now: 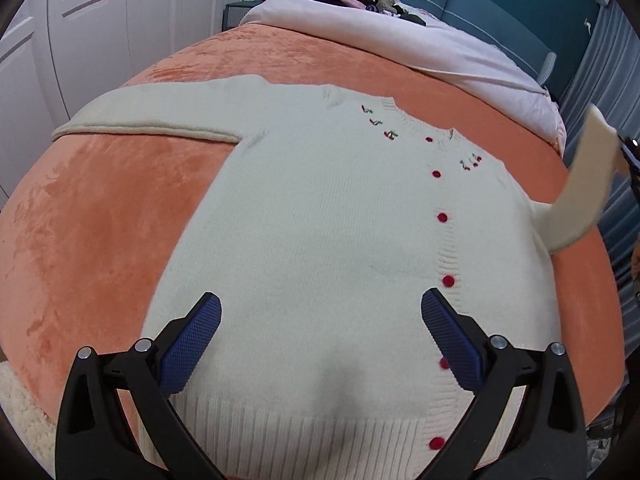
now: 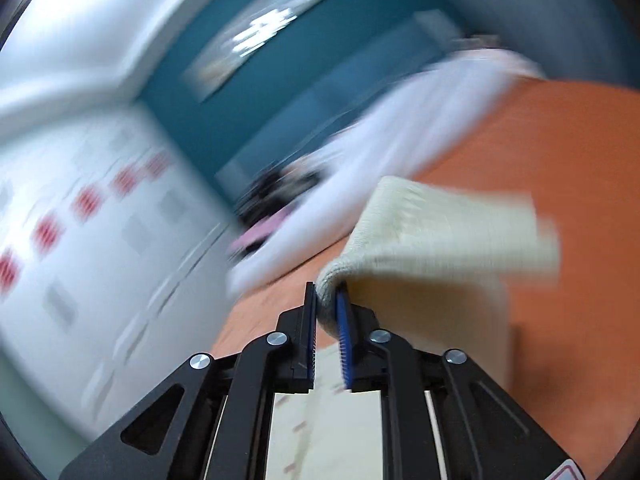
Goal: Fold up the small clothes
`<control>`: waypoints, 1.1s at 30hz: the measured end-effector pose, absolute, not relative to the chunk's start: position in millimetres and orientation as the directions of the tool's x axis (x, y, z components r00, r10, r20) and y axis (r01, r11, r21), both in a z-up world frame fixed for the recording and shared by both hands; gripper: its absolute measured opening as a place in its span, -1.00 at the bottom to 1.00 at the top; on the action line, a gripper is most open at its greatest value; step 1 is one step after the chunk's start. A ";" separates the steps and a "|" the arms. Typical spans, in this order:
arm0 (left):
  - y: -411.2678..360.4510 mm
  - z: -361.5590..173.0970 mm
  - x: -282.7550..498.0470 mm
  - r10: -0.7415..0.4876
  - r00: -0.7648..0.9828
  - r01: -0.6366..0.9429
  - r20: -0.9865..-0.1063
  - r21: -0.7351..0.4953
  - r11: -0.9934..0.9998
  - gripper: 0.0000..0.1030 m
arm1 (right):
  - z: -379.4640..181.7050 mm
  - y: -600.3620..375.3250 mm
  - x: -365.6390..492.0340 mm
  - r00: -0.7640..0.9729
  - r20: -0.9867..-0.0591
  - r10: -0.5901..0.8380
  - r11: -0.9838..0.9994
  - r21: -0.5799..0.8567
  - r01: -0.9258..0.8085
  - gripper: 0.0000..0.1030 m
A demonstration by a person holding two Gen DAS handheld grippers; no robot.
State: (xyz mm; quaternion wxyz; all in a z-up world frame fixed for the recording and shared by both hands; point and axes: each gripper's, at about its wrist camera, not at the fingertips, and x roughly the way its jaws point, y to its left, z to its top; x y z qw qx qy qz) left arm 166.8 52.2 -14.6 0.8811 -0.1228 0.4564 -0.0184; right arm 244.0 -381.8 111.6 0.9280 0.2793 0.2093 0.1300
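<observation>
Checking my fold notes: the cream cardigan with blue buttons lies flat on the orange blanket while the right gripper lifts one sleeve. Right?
Not quite: the cardigan's buttons are red, as the left wrist view shows. It does lie on the orange blanket, with the right gripper lifting one sleeve.

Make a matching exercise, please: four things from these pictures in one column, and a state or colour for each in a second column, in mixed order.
Things:
1. left gripper
2. right gripper
3. cardigan buttons
4. bed cover

States or colours:
A. orange
B. closed on the cream sleeve
C. red
D. open above the cardigan, holding nothing

Pairs: 1-D, 2-B, 3-C, 4-A
</observation>
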 end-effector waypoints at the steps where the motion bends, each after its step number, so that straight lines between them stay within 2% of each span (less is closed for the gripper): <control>1: 53.0 -11.6 171.2 -0.157 0.594 -0.079 -0.789 -0.251 0.965 0.90 | 102.5 -341.3 254.7 0.831 -0.339 0.441 0.806 0.557 -0.200 -0.24; 2: 53.6 -7.7 176.7 -0.174 0.605 -0.078 -0.777 -0.275 0.958 0.90 | 87.2 -309.7 263.2 0.790 -0.372 0.488 0.801 0.551 -0.235 -0.03; 3: 54.3 -4.7 182.7 -0.200 0.610 -0.073 -0.766 -0.306 0.949 0.90 | 66.0 -281.8 270.2 0.756 -0.420 0.503 0.808 0.538 -0.239 0.05; 6: 55.5 -0.3 211.7 -0.311 0.604 -0.059 -0.734 -0.430 0.901 0.90 | 3.0 -254.4 271.4 0.682 -0.548 0.484 0.818 0.560 -0.130 0.04; 9: 51.4 -13.0 254.7 -0.380 0.584 -0.059 -0.717 -0.505 0.861 0.91 | -36.4 -282.0 235.9 0.688 -0.564 0.456 0.769 0.639 0.015 0.08; 13: 44.8 -46.6 319.5 -0.372 0.561 -0.136 -0.739 -0.526 0.840 0.90 | -52.3 -338.5 208.1 0.712 -0.608 0.351 0.758 0.631 0.164 0.12; 15: 43.6 -63.2 348.7 -0.384 0.558 -0.168 -0.735 -0.553 0.816 0.90 | -62.3 -365.1 209.0 0.719 -0.602 0.347 0.710 0.670 0.218 0.12; 17: 40.7 -80.4 374.5 -0.352 0.536 -0.235 -0.768 -0.536 0.811 0.88 | -78.5 -374.0 221.0 0.726 -0.597 0.342 0.660 0.702 0.266 0.13; 18: 41.9 -87.9 383.2 -0.336 0.522 -0.266 -0.784 -0.523 0.810 0.63 | -84.8 -380.9 230.4 0.730 -0.592 0.342 0.629 0.721 0.291 0.12; 19: 41.8 -92.2 389.0 -0.318 0.516 -0.289 -0.795 -0.512 0.809 0.09 | -91.2 -389.3 236.2 0.732 -0.588 0.344 0.602 0.736 0.309 0.04; 20: 40.6 -91.3 394.4 -0.323 0.525 -0.282 -0.787 -0.519 0.807 -0.27 | -96.7 -394.0 244.4 0.733 -0.585 0.348 0.579 0.749 0.323 -0.16; 21: 38.8 -87.5 398.9 -0.371 0.533 -0.243 -0.761 -0.558 0.794 -0.87 | -96.4 -396.2 251.4 0.735 -0.588 0.339 0.576 0.747 0.332 -0.80; 22: 38.8 -79.4 398.8 -0.398 0.554 -0.212 -0.731 -0.587 0.781 -0.95 | -90.5 -393.4 254.3 0.747 -0.581 0.324 0.587 0.742 0.323 -0.79; 24: 38.7 -59.8 394.3 -0.363 0.628 -0.165 -0.688 -0.574 0.802 -0.96 | -56.0 -385.1 252.7 0.823 -0.495 0.278 0.633 0.739 0.231 -0.79; 25: 37.1 -58.5 395.0 -0.339 0.630 -0.154 -0.699 -0.540 0.827 -0.96 | -42.6 -383.1 245.7 0.842 -0.476 0.254 0.666 0.717 0.205 -0.81; 26: 34.7 -67.9 400.1 -0.321 0.603 -0.157 -0.731 -0.503 0.850 -0.96 | -43.1 -383.7 244.3 0.848 -0.482 0.221 0.700 0.684 0.206 -0.81; 28: 38.0 -98.7 405.9 -0.331 0.527 -0.201 -0.783 -0.493 0.847 -1.00 | -83.7 -394.1 257.8 0.753 -0.626 0.203 0.716 0.619 0.322 -0.87; 29: 41.9 -102.1 401.9 -0.348 0.549 -0.203 -0.760 -0.525 0.827 -1.00 | -106.9 -401.0 259.2 0.720 -0.649 0.245 0.680 0.645 0.350 -0.89; 30: 45.4 -98.2 396.7 -0.355 0.561 -0.201 -0.748 -0.539 0.818 -1.00 | -107.3 -406.4 252.6 0.756 -0.599 0.263 0.640 0.695 0.328 -0.88; 32: 49.6 -90.3 391.1 -0.396 0.578 -0.205 -0.714 -0.596 0.776 -0.67 | -93.3 -404.2 248.3 0.751 -0.611 0.250 0.682 0.662 0.311 -0.82; 33: 51.8 -88.5 388.6 -0.429 0.587 -0.210 -0.687 -0.641 0.738 -0.09 | -88.9 -399.3 247.0 0.749 -0.619 0.236 0.715 0.632 0.298 -0.76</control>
